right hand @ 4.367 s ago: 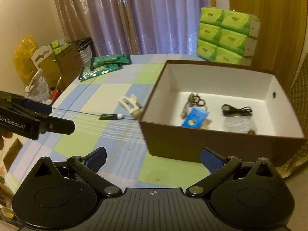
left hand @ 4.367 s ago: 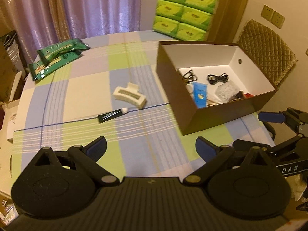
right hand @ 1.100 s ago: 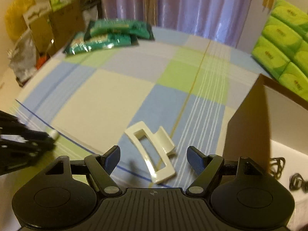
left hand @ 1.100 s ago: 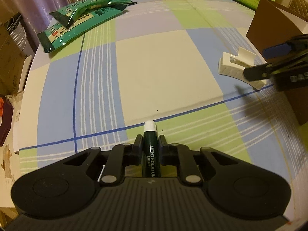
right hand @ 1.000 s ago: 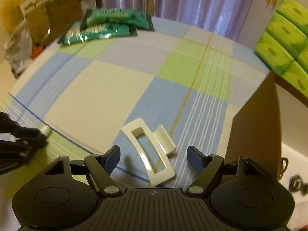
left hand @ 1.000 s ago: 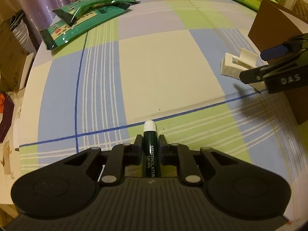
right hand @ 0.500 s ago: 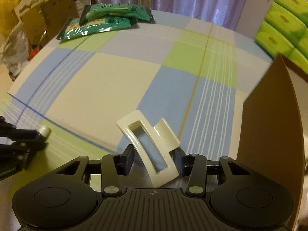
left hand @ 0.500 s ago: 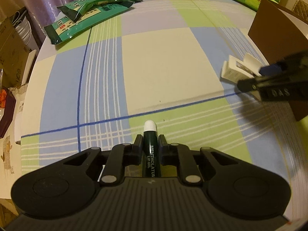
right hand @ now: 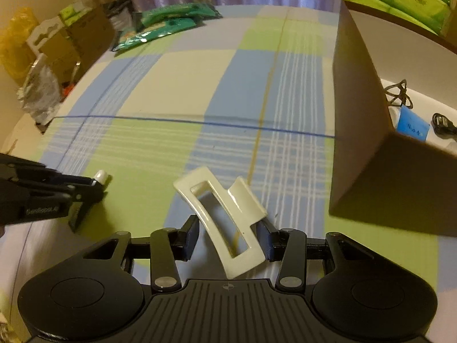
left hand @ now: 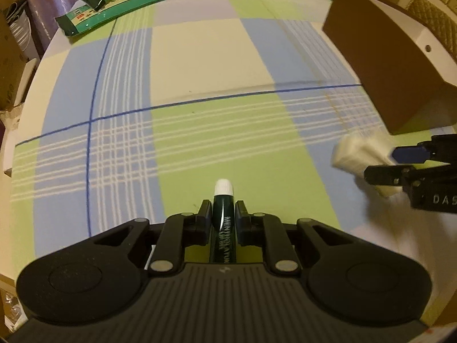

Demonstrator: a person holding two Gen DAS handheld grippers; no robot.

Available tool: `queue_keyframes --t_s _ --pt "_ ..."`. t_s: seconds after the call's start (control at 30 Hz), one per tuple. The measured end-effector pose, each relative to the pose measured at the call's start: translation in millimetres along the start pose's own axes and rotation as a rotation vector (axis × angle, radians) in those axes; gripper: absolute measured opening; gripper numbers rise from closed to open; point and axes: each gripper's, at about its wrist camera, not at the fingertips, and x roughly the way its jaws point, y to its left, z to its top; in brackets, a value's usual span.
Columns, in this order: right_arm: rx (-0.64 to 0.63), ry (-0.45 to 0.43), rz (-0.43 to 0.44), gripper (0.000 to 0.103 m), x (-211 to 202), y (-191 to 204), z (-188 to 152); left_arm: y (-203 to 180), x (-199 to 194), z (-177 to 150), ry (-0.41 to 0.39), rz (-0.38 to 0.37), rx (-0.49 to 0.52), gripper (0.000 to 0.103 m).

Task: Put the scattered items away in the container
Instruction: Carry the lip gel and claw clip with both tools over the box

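The left gripper (left hand: 223,219) is clenching a dark green lip gel tube (left hand: 222,223) between its fingers (left hand: 204,217), w/ the tube lying lengthwise along them and its white cap poking out past the tips, above the checked cloth on the desk (left hand: 200,57). The right gripper (right hand: 228,238) is clamping a cream hair claw clip (right hand: 222,214) btwn its blue-padded fingers (right hand: 190,237); the clip is sitting tilted, its front half sticking out fwd (blurred in the left view). The brown box (right hand: 368,131) is standing to the right, near the clip, holding a blue card (right hand: 412,127) and a black cable (right hand: 444,124). Green packets (left hand: 114,8) are lying at the desk's far left.
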Motion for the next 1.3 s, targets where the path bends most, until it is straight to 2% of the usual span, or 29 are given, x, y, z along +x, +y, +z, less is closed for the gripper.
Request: queue_keyframes --t_s 0.07,0.37,0.43,0.47,0.53,0.67,0.93,1.3 --pt "-0.011 -0.016 -0.013 0.070 -1.4 1.1 -3.1 -3.1 -0.4 -1.8 0.000 0.008 0.002 0.027" --pt "-0.144 -0.086 -0.027 0.070 10.2 11.2 -2.1 -15.4 3.8 -1.7 -0.018 0.060 0.023 0.027" --pt "-0.184 -0.078 -0.042 0.059 15.7 15.7 -5.1 -18.1 3.4 -2.3 -0.018 0.060 0.018 0.021" --pt "-0.204 -0.067 -0.051 0.044 18.0 17.8 -7.4 -19.4 3.2 -3.1 -0.018 0.057 0.016 0.015" --pt "-0.222 -0.060 -0.053 0.039 18.2 18.6 -12.9 -23.5 1.8 -6.2 -0.023 0.057 0.008 0.013" --pt "-0.181 -0.073 -0.032 0.038 3.3 9.2 -25.1 -31.1 -3.4 -16.2 -0.027 0.035 -0.013 0.013" --pt "-0.015 -0.097 0.011 0.038 -43.1 -27.2 -46.9 -58.2 -17.7 -31.7 -0.016 -0.012 -0.005 0.013" --pt "0.133 -0.138 -0.010 0.038 -99.1 -78.3 -74.4 -119.0 -48.8 -32.3 -0.092 -0.124 0.064 0.013"
